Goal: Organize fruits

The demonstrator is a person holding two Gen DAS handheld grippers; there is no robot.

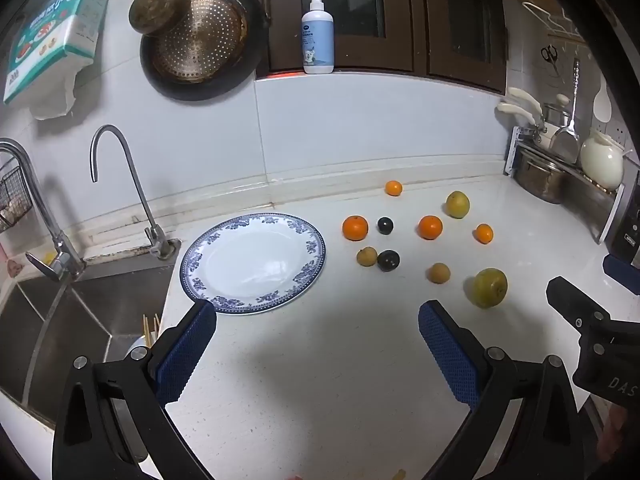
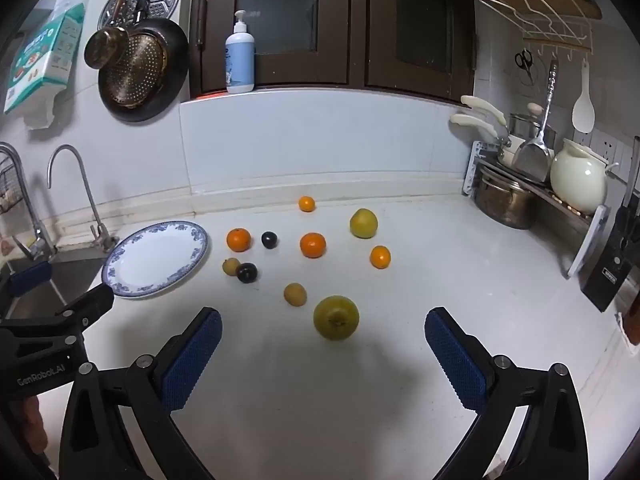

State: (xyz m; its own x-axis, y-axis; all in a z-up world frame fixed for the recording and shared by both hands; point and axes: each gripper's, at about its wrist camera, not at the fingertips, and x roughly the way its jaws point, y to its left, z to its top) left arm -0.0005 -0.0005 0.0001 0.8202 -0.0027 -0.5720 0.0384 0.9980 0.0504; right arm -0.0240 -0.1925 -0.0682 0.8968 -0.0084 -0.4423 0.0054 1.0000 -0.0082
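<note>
White table (image 2: 360, 392) under dim light. Pale tiled wall (image 2: 320, 140) behind, dark-framed window (image 2: 332, 24) above. Steel sink (image 1: 80, 320) with two taps at left. Pan (image 2: 140, 72) hung on wall; pot rack (image 2: 532, 184) at right.

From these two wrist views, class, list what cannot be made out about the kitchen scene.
- Print on the pump bottle: too small in both views.
- Inside of the sink: cut off by the left wrist frame edge; the left gripper covers part.
- Contents of the steel pot: hidden by its own wall and the rack.
- Undersides of the fruits, such as the near green fruit: facing the counter.
</note>
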